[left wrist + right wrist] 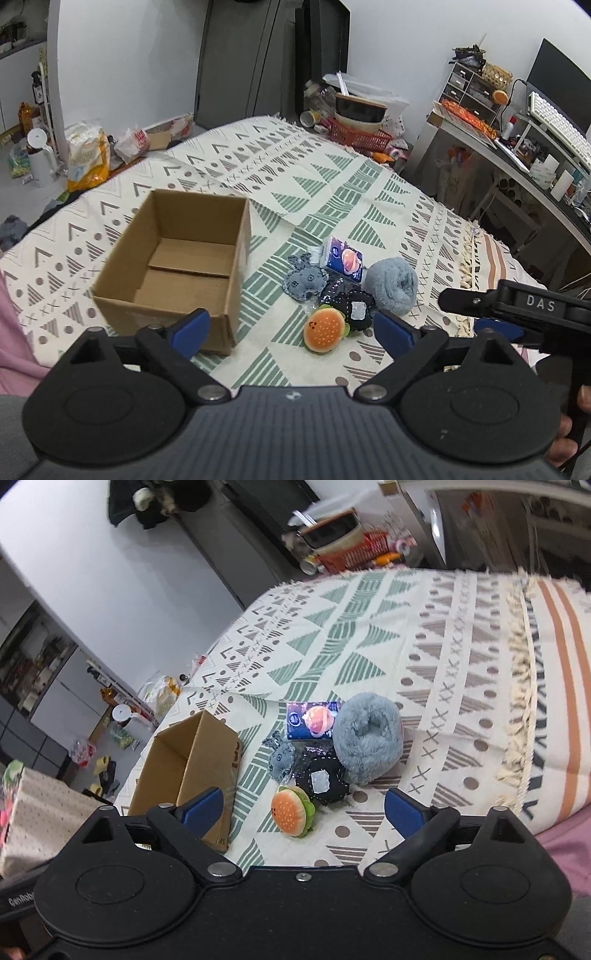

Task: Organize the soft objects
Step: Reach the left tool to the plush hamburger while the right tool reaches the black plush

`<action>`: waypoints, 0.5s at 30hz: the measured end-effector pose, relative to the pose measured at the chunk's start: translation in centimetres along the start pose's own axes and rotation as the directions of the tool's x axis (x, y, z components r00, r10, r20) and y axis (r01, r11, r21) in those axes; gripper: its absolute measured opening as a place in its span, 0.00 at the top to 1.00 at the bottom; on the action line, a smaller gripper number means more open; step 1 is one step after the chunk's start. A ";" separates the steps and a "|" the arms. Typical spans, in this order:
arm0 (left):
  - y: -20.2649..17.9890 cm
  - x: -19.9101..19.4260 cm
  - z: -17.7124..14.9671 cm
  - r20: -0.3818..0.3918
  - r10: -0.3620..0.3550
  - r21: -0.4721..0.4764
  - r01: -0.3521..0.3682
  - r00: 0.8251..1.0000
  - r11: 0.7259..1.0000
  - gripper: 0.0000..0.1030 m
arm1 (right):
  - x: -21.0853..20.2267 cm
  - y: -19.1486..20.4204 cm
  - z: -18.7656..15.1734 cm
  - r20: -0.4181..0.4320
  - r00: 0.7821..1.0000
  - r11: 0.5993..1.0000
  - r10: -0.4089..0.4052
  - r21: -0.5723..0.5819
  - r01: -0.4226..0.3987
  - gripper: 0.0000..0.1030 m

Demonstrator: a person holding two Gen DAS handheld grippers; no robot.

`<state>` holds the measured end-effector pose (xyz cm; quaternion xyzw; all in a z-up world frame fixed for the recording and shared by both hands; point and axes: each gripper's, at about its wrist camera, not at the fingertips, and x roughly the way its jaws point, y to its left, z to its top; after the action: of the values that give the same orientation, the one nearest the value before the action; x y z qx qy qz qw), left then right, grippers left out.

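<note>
An empty cardboard box (173,266) (184,764) stands open on the patterned cloth. To its right lies a cluster of soft things: a burger plush (325,331) (291,811), a black stitched plush (356,308) (323,781), a grey-blue creature plush (304,282) (280,760), a fluffy grey roll (393,280) (369,733) and a blue tissue pack (341,258) (312,718). My left gripper (291,332) is open, hovering near the burger with nothing between its fingers. My right gripper (304,814) is open too, just before the burger; it also shows in the left wrist view as a black arm (517,302).
The cloth (295,177) covers a bed-like surface with a tasselled edge (517,701) at the right. A red basket with bowls (360,129) sits at the far end. A desk with keyboard and monitor (554,122) stands to the right. Bags lie on the floor (88,155) at left.
</note>
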<state>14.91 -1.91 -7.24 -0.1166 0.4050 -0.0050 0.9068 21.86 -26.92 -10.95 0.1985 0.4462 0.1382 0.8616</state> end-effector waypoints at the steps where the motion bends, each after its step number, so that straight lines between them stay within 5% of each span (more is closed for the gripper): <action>1: -0.1 0.5 0.1 -0.005 -0.004 -0.001 0.004 1.000 1.000 0.10 | 0.4 -0.2 0.1 -0.004 1.000 1.000 0.002 0.011 -0.002 0.10; 7: -0.3 3.6 0.2 -0.044 -0.017 -0.017 0.016 0.999 1.000 0.14 | 2.5 -0.9 0.4 -0.017 0.999 0.997 0.050 0.057 -0.049 0.11; 15: -1.1 7.5 0.1 -0.105 -0.032 -0.014 0.030 0.994 0.999 0.19 | 5.2 -2.2 0.6 -0.033 0.999 0.994 0.018 0.112 -0.014 0.11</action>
<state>20.09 -3.72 -12.40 -0.1281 0.4504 -0.0227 0.8833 25.40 -26.86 -15.42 0.2475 0.4664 0.1232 0.8402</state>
